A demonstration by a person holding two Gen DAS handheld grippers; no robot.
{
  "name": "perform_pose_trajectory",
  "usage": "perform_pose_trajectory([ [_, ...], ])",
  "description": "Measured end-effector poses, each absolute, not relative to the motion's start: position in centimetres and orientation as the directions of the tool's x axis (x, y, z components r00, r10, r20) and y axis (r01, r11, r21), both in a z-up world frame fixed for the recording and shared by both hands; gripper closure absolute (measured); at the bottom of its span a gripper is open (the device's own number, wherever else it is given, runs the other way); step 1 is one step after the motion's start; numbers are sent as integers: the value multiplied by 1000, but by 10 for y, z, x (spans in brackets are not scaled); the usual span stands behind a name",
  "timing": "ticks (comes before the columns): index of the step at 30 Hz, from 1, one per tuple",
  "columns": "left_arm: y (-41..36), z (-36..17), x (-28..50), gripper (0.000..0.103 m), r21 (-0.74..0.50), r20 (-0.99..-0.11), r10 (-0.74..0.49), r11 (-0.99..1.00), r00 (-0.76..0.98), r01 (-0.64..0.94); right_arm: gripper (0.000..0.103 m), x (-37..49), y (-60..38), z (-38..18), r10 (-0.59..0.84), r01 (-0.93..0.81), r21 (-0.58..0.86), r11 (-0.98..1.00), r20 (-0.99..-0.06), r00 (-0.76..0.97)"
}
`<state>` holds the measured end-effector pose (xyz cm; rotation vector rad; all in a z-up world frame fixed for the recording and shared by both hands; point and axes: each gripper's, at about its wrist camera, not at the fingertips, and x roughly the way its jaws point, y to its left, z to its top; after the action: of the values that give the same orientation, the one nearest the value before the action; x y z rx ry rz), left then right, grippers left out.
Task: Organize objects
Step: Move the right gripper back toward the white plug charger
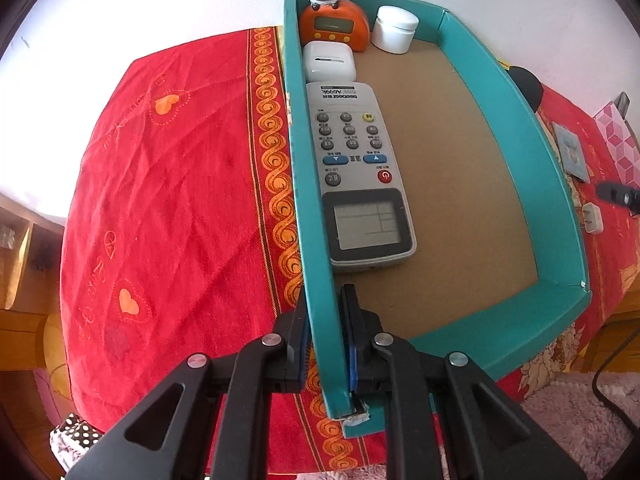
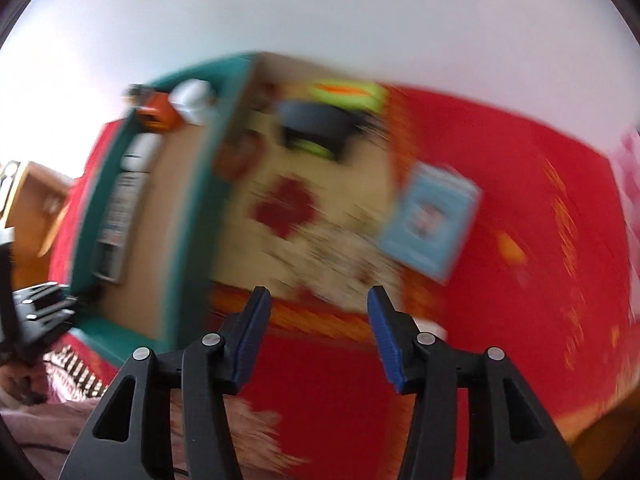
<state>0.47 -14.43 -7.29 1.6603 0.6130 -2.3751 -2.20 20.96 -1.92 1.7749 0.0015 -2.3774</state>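
Two tools work over a desk draped in a red cloth point(image 1: 168, 184) with orange scroll trim. The left tool point(image 1: 325, 332) is clenched on the near end of the left wall of a teal box point(image 1: 532, 184), one finger outside the wall and one inside, pads pressed to the cardboard. The box lies open with a brown floor.

Four things stand in a row along that left wall inside the box. Nearest the left tool lies a grey remote control point(image 1: 358, 176), its screen end toward the tool. Beyond it sits a white earbud case point(image 1: 329, 62), touching the remote's far end. Behind that, in the far left corner, stands an orange timer point(image 1: 334, 26) topped with a small monkey figure. Just right of the timer, against the far wall, is a white jar point(image 1: 394, 29).

The right tool point(image 2: 318, 320) is released, its blue-padded fingers spread with nothing between them, hovering over the red cloth to the right of the box. Its view is heavily blurred. Ahead of it lies a light blue card point(image 2: 432, 216) on the cloth, and farther off a dark object with yellow-green parts point(image 2: 320, 120), too smeared to identify. In the left wrist view, a white charger plug point(image 1: 591, 218) rests on the cloth just outside the box's right wall.
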Motion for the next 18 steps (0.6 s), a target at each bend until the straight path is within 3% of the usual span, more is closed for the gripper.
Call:
perform_pose_trajectory([
  [7,-146,-73,6,91,-220,-932,77,-897,-353,384,46,-5,252,-43,-94,50,85,-995,-971,-220],
  [18,-150,-74,12,91,-214,-934,70,-896,-352,388,45,0,254,-48,-112,139,84,-987,-972,-205],
])
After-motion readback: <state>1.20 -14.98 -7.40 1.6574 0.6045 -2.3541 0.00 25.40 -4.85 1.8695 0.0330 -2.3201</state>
